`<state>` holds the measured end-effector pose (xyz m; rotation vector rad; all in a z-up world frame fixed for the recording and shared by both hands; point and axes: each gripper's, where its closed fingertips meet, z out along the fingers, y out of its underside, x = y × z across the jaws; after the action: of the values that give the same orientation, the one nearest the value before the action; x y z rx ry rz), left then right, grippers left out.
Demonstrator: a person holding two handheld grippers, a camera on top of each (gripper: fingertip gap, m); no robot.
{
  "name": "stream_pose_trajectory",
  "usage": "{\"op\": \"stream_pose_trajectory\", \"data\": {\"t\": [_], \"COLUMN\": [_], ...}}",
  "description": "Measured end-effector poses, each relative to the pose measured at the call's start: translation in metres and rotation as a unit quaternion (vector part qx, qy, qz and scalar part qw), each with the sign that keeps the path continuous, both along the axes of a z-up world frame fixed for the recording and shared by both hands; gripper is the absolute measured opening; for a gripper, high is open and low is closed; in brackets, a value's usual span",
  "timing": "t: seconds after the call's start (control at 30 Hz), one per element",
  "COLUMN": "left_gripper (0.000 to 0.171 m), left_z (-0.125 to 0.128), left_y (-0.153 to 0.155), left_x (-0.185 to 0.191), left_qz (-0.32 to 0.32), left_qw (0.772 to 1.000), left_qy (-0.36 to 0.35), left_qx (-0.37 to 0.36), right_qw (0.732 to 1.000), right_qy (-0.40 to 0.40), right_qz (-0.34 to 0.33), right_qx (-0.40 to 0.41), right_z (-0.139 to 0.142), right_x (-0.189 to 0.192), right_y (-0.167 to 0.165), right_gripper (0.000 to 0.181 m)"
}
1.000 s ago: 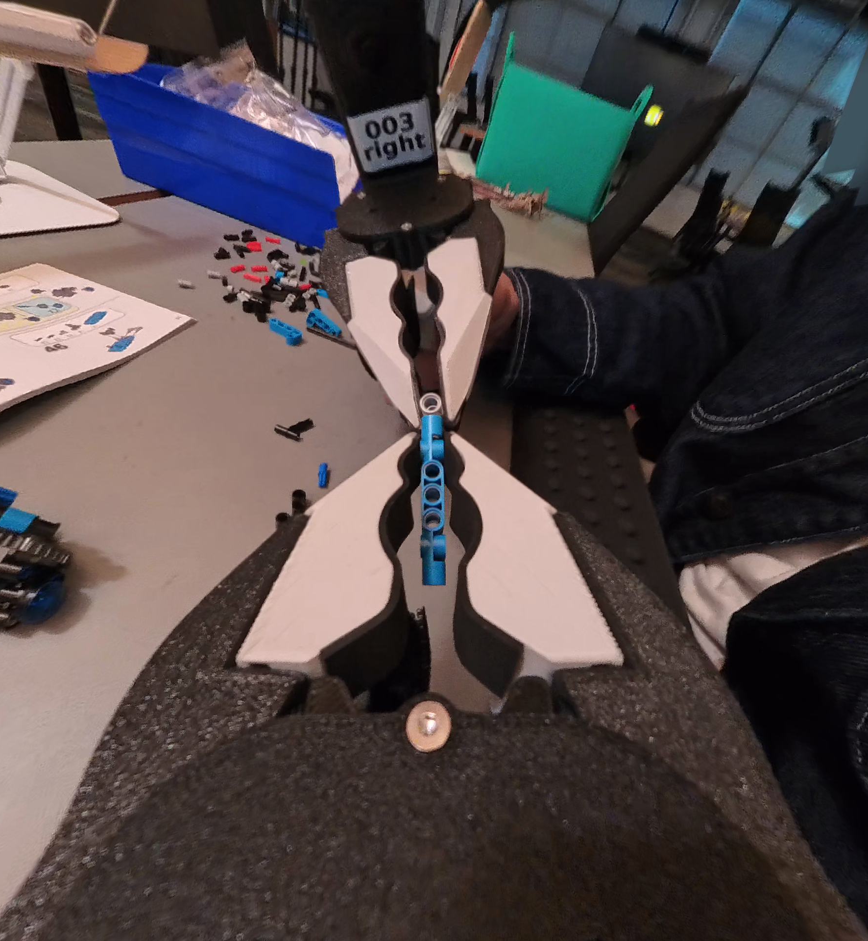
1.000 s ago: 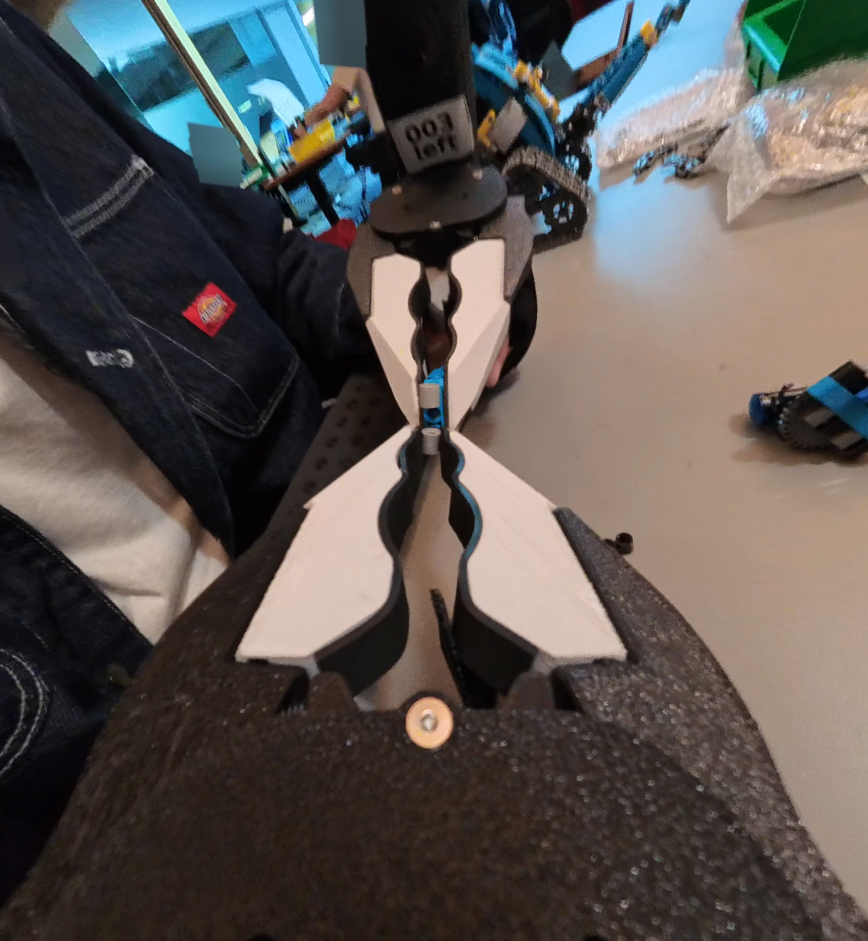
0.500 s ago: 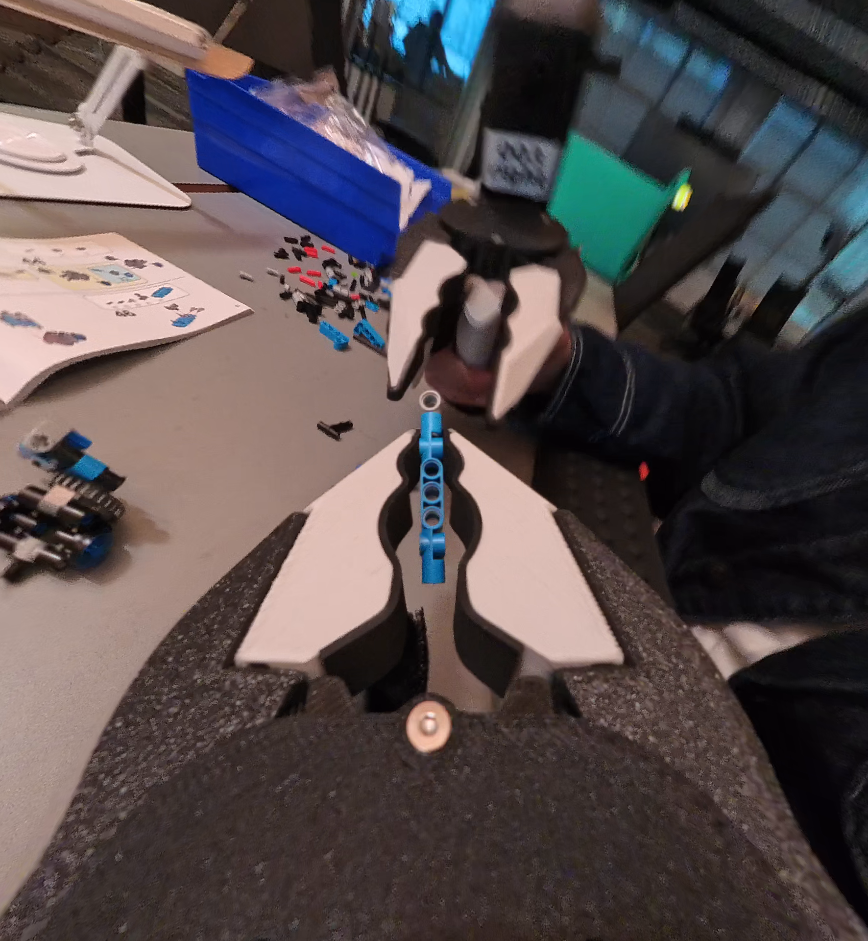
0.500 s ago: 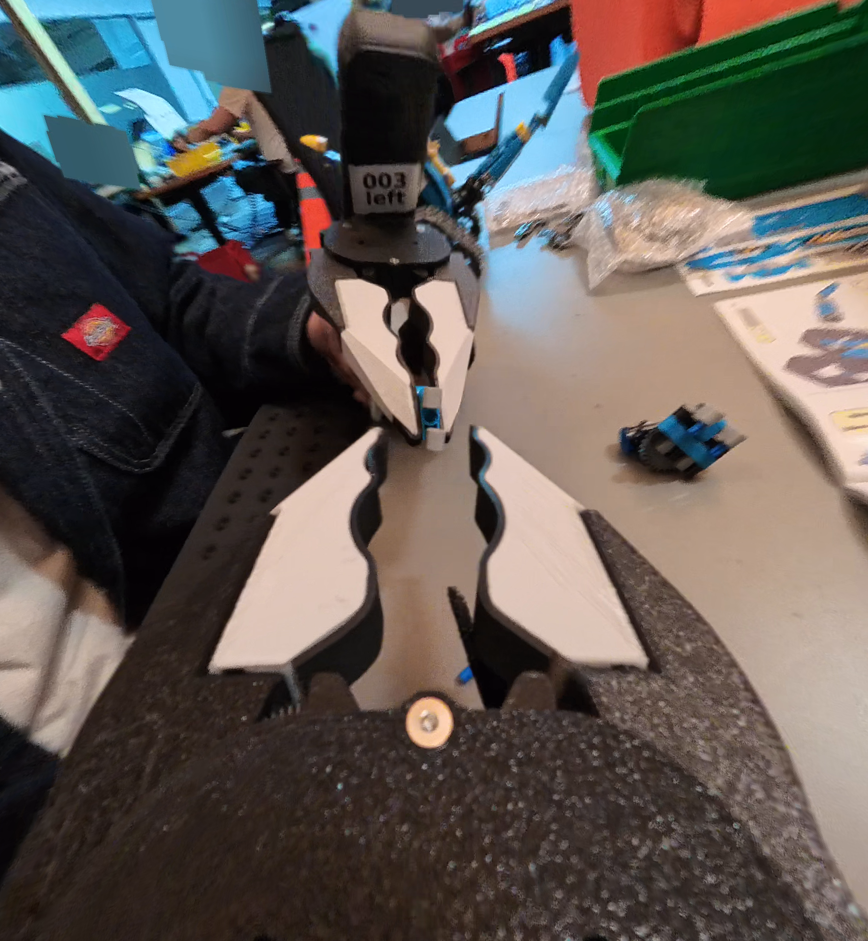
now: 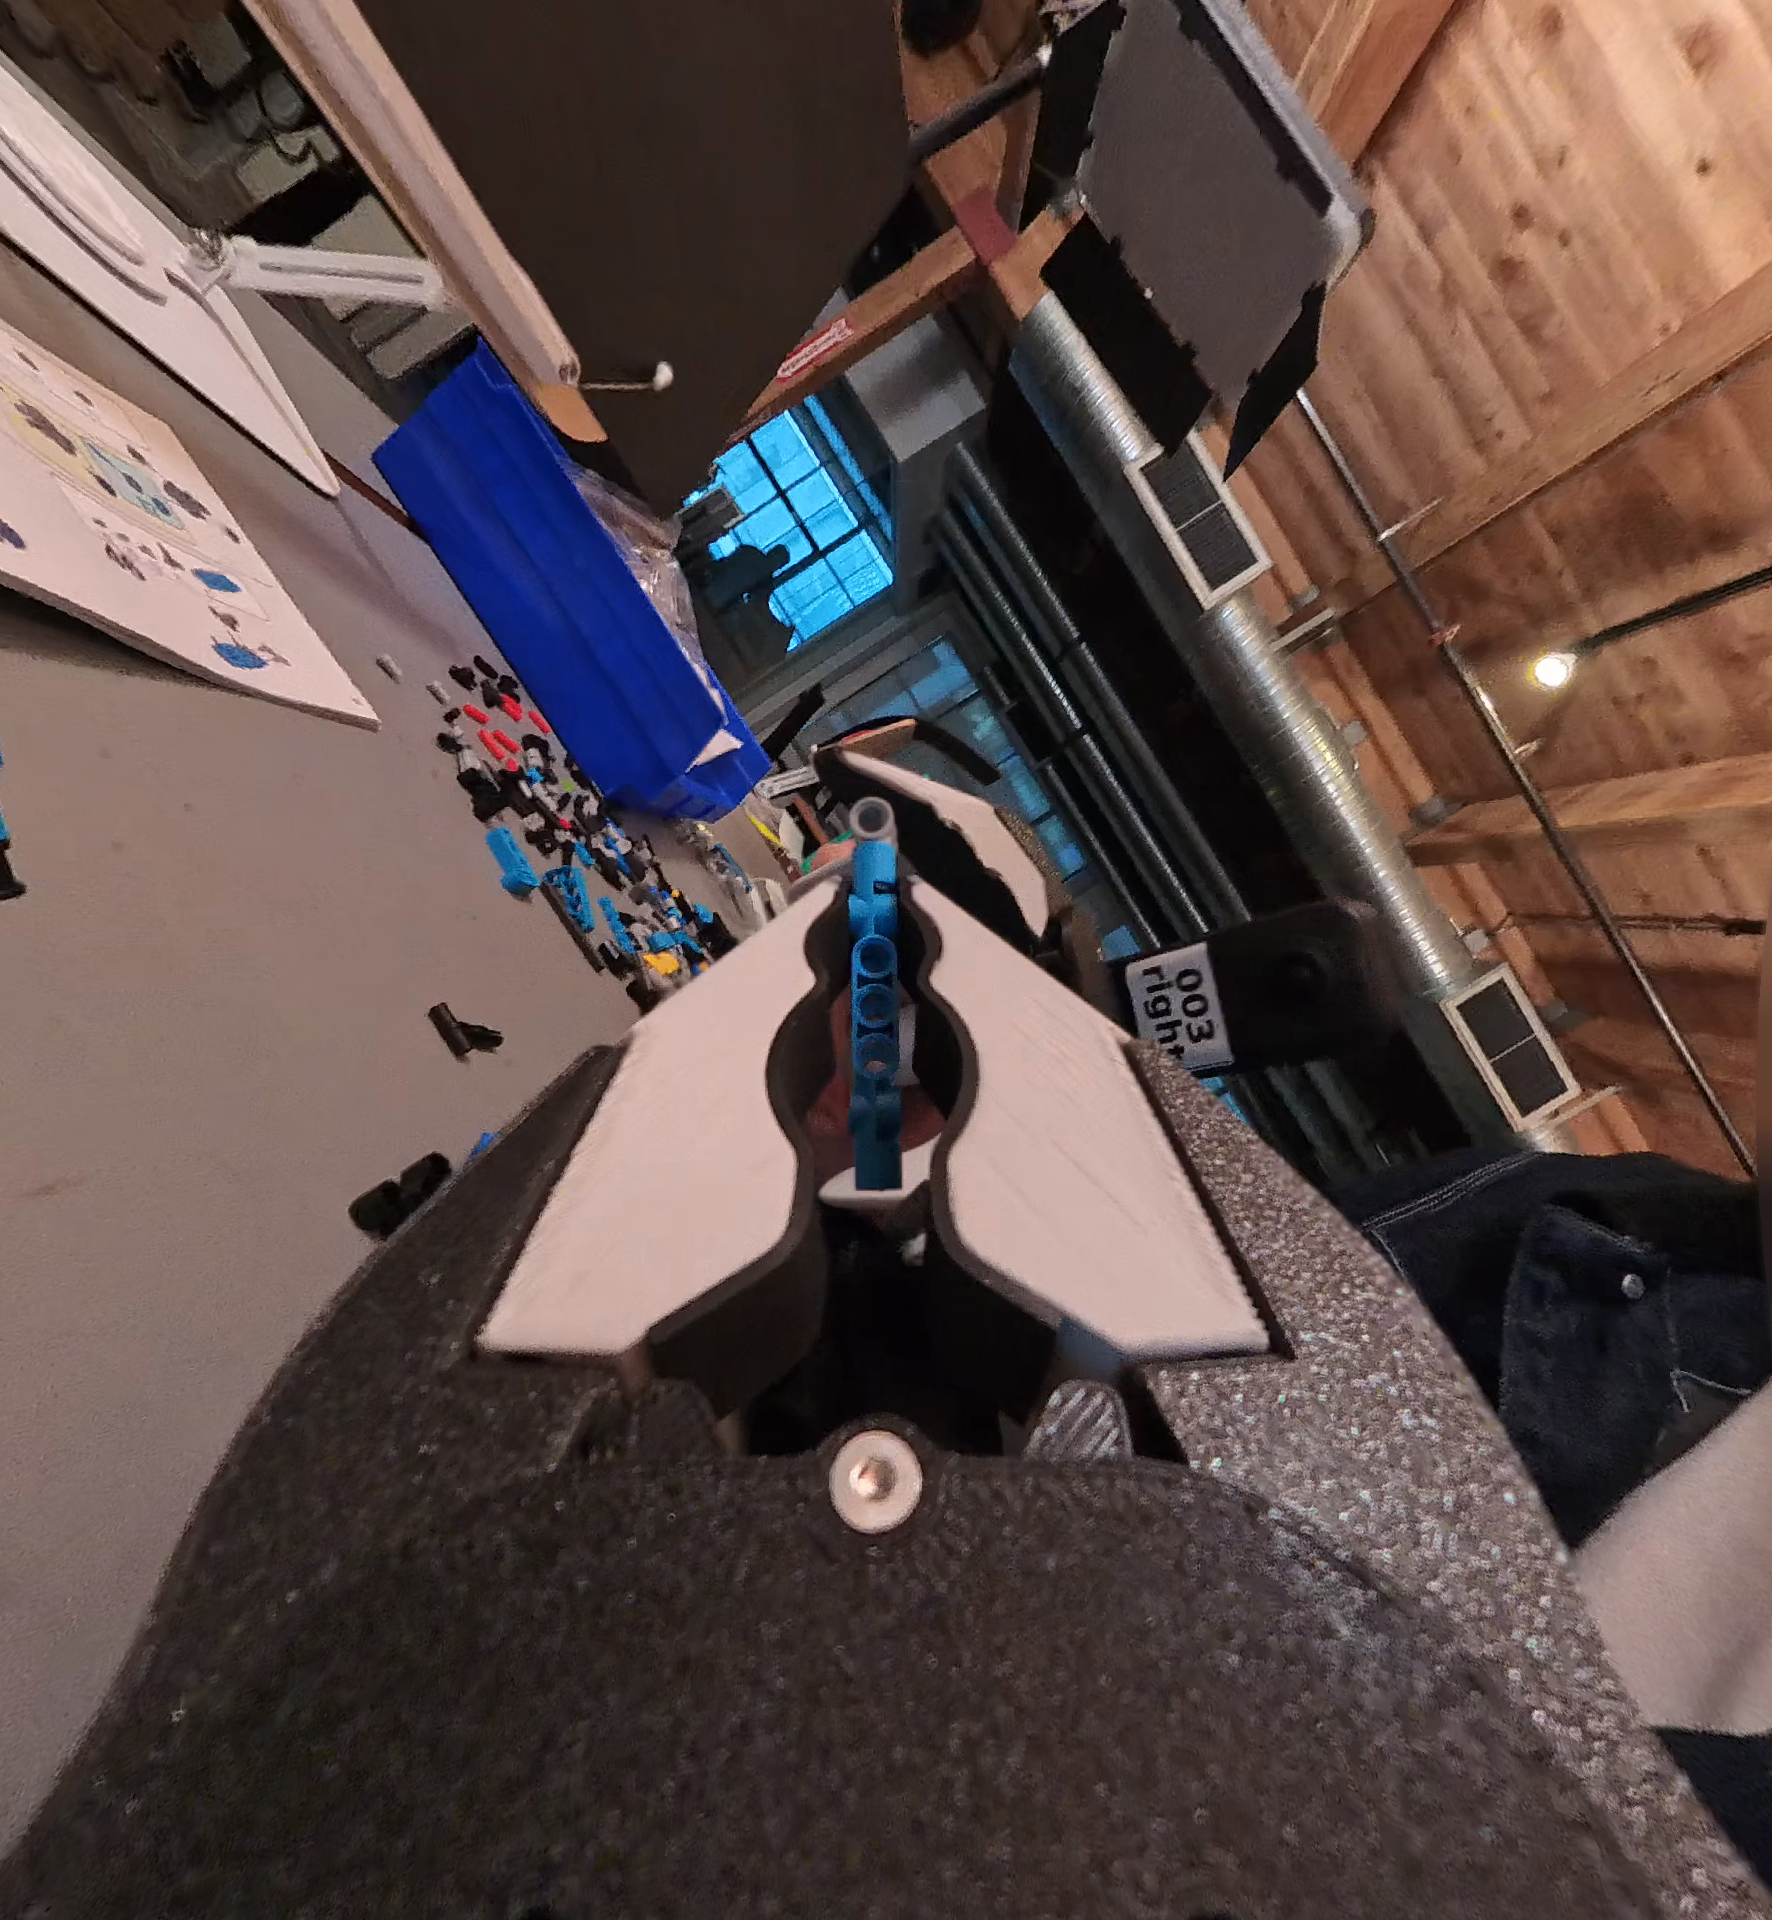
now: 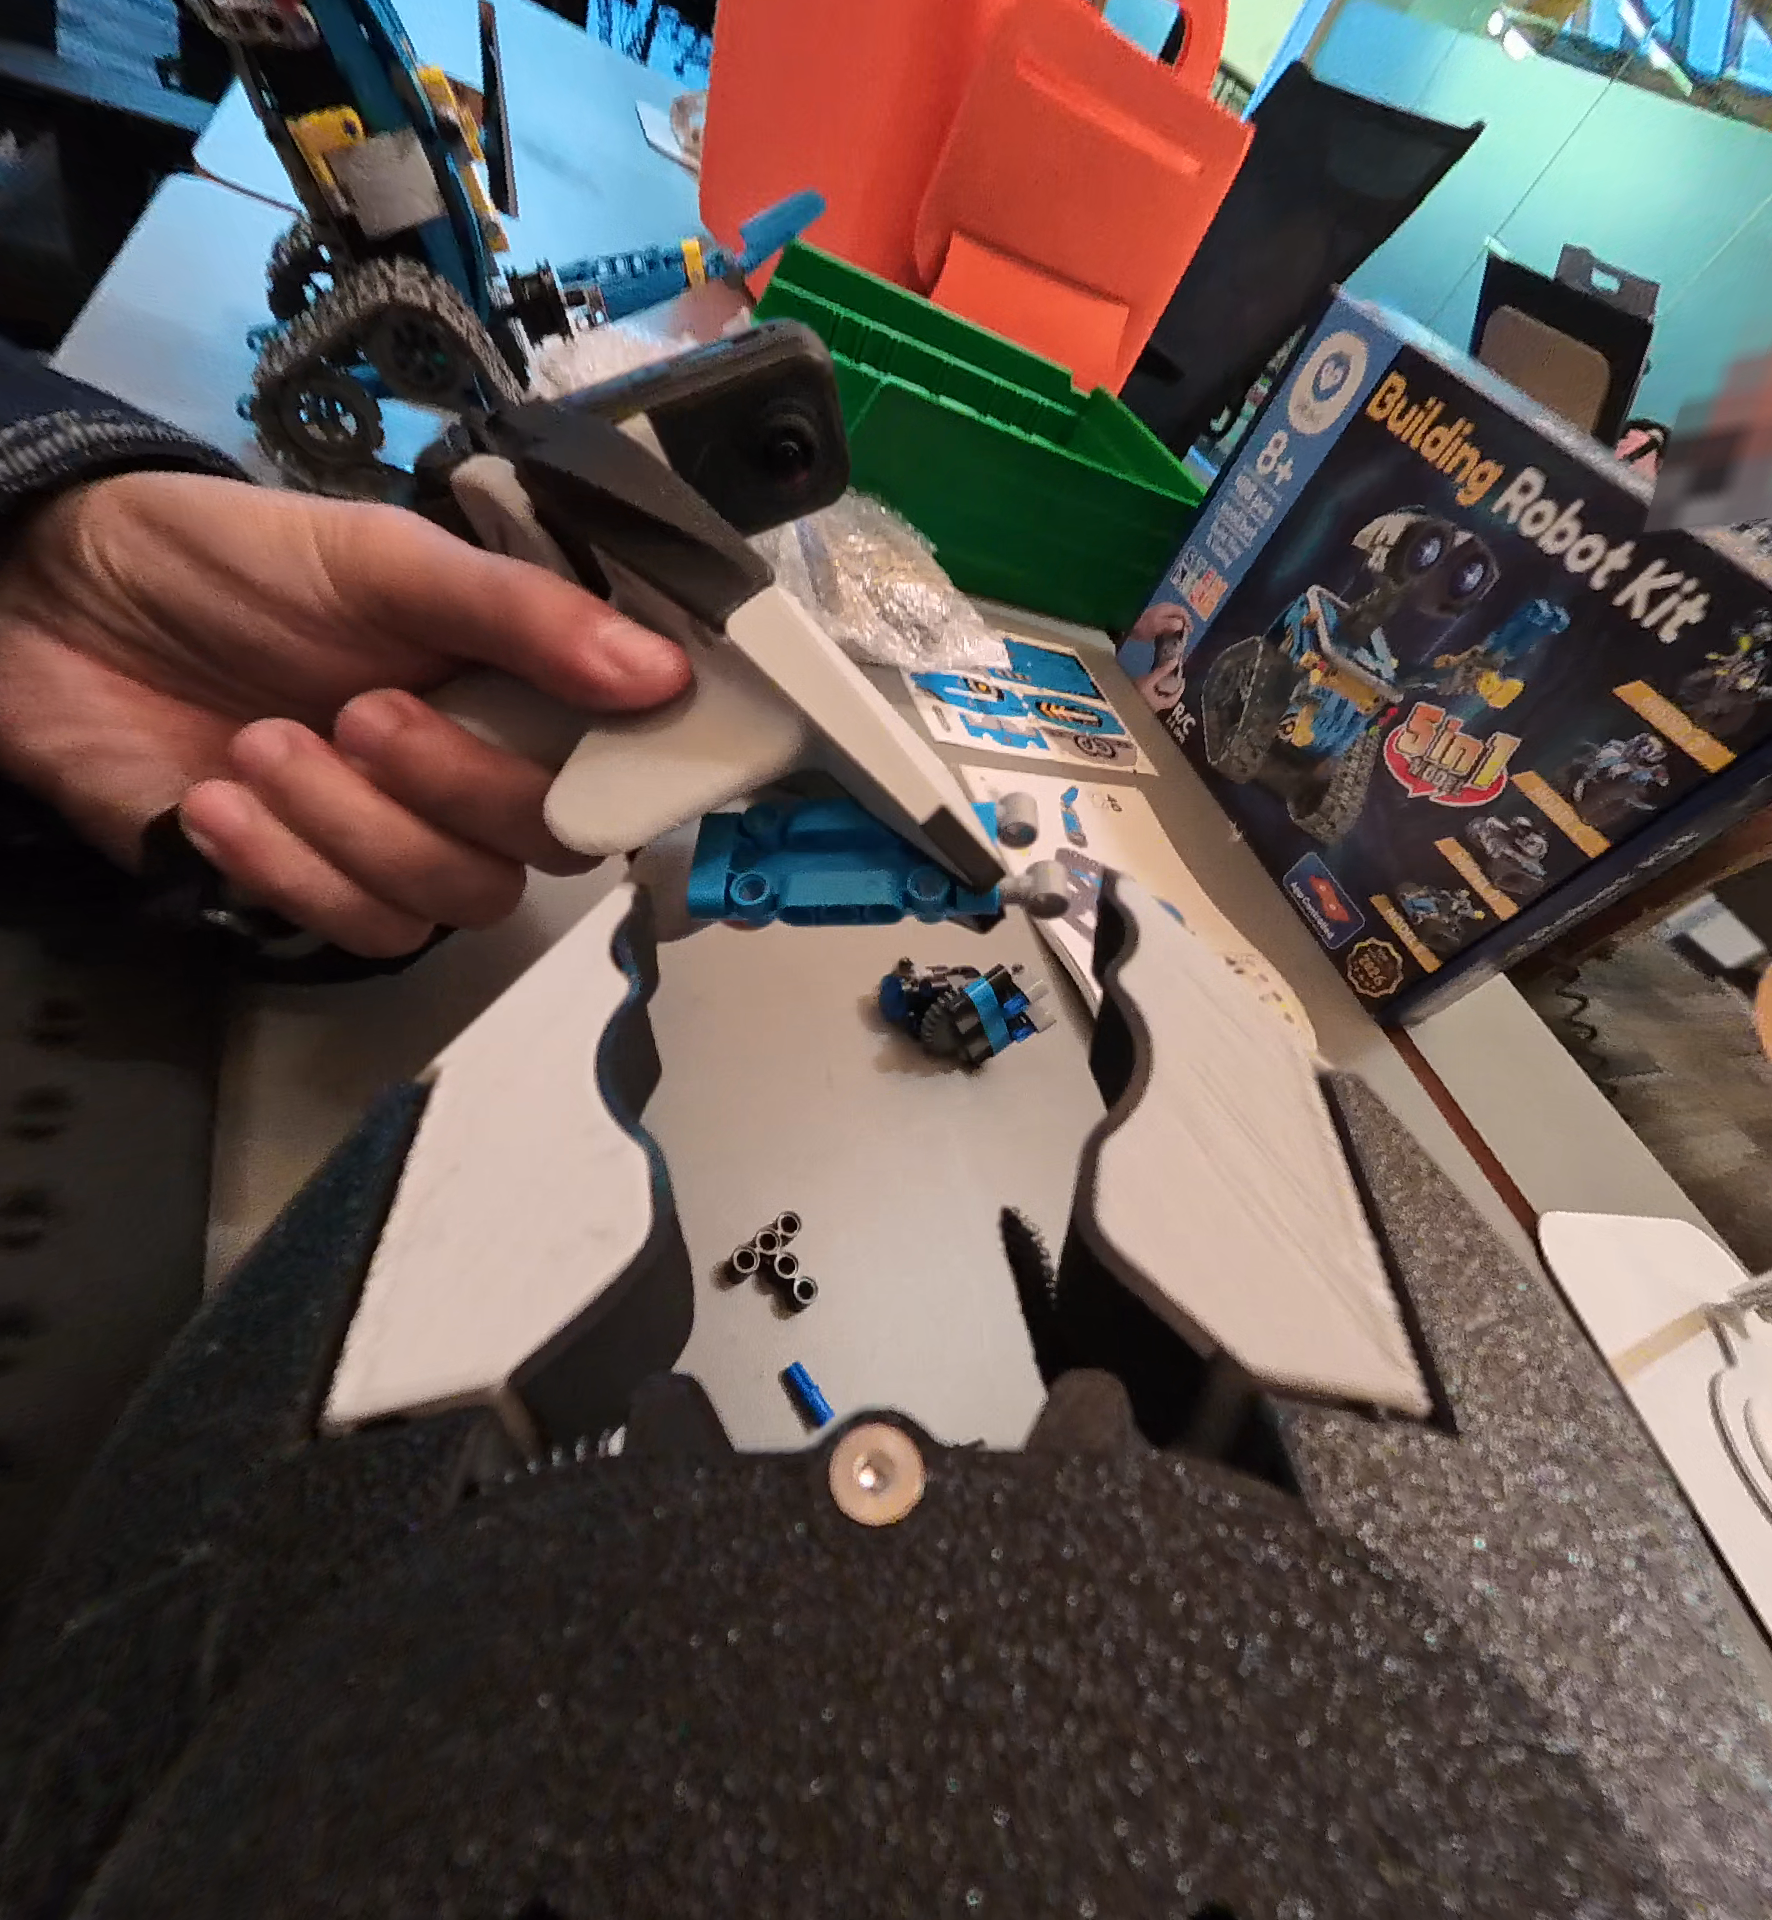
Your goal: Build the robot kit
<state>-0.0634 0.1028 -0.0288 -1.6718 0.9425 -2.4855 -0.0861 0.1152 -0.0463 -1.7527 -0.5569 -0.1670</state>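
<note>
Left hand-held gripper [image 5: 874,894]: fingers closed narrow on a blue beam [image 5: 874,1029] with a row of holes, held lengthwise in the slot between the two white fingers, with a small grey connector [image 5: 874,821] on its far end standing clear of the fingertips. The view is tilted, so the grey bench [image 5: 186,987] slopes off to the left of the blue beam. Left of and beyond the beam lies a scatter of small loose parts [image 5: 560,821], black, red and blue, and past them a blue bin [image 5: 560,603]. Further left of the beam lies an open instruction booklet [image 5: 103,520]. Right hand-held gripper [image 6: 871,914]: jaws spread wide, nothing between them. In the right wrist view the blue beam [image 6: 830,883] sits just beyond its fingertips, crosswise, clamped by the left gripper, which a bare hand [image 6: 269,686] grips from the left. Below the beam, on the bench, rests a small blue and black gear assembly [image 6: 965,1013]; nearer the camera lie a cluster of small dark bushings [image 6: 773,1262] and a short blue pin [image 6: 807,1392]. Right of the beam stands a kit box [image 6: 1484,686]; behind the beam are a green bin [image 6: 975,426] and an orange bin [image 6: 965,166].
</note>
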Motion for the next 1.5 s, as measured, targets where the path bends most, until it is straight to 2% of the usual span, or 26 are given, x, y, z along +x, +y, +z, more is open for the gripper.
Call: {"op": "stream_pose_trajectory", "data": {"t": [0.1,0.2,0.43,0.57,0.77,0.83,0.93,1.07,1.13,1.2,1.27,1.33,1.4,1.47,1.5], "left_gripper": [0.007,0.005,0.007,0.006,0.007,0.008,0.011,0.006,0.007,0.007,0.007,0.007,0.007,0.007,0.007], "left_z": [-0.001,-0.001,0.002,0.006,0.010,0.007,0.005,-0.006,-0.021,-0.024,-0.024,-0.018,-0.015,-0.015,-0.015], "left_y": [-0.003,-0.004,-0.006,-0.008,-0.011,-0.011,-0.020,-0.022,-0.018,-0.021,-0.026,-0.027,-0.022,-0.021,-0.022], "left_x": [0.000,0.000,-0.004,-0.007,-0.008,-0.006,-0.009,-0.009,-0.007,-0.009,-0.009,-0.010,-0.010,-0.010,-0.010], "left_qz": [-0.005,-0.005,-0.046,-0.074,-0.080,-0.072,-0.065,-0.053,-0.037,-0.042,-0.044,-0.044,-0.042,-0.042,-0.043], "left_qw": [1.000,1.000,0.997,0.992,0.992,0.995,0.997,0.993,0.985,0.976,0.970,0.974,0.978,0.980,0.979], "left_qy": [0.000,0.001,-0.007,-0.019,-0.028,-0.020,-0.023,-0.007,0.020,0.016,0.006,-0.007,-0.011,-0.009,-0.010], "left_qx": [0.008,0.013,-0.054,-0.098,-0.091,-0.066,0.019,0.105,0.169,0.212,0.240,0.224,0.203,0.196,0.199], "right_qw": [1.000,1.000,0.999,0.999,0.999,0.999,0.999,0.999,0.997,0.983,0.950,0.902,0.874,0.872,0.872], "right_qy": [-0.009,-0.014,-0.045,-0.026,-0.023,-0.010,-0.015,0.011,0.066,0.171,0.302,0.407,0.455,0.461,0.459], "right_qz": [0.001,0.002,0.010,0.025,0.034,0.036,0.019,0.022,0.036,0.060,0.073,0.125,0.151,0.152,0.153], "right_qx": [-0.001,-0.001,0.007,0.010,0.016,0.010,0.038,0.024,0.015,-0.013,-0.042,-0.076,-0.076,-0.064,-0.070], "right_z": [0.000,0.000,0.000,0.005,0.009,0.006,0.012,0.006,0.008,0.010,0.012,0.015,0.019,0.022,0.020], "right_x": [0.000,0.000,-0.004,-0.009,-0.009,-0.007,0.001,0.005,0.009,0.017,0.028,0.026,0.026,0.030,0.028], "right_y": [-0.001,-0.002,-0.004,-0.006,-0.009,-0.009,-0.009,-0.009,-0.012,-0.016,-0.017,-0.023,-0.027,-0.027,-0.027], "right_gripper": [0.073,0.072,0.068,0.066,0.066,0.066,0.067,0.070,0.074,0.066,0.060,0.036,0.025,0.017,0.019]}}
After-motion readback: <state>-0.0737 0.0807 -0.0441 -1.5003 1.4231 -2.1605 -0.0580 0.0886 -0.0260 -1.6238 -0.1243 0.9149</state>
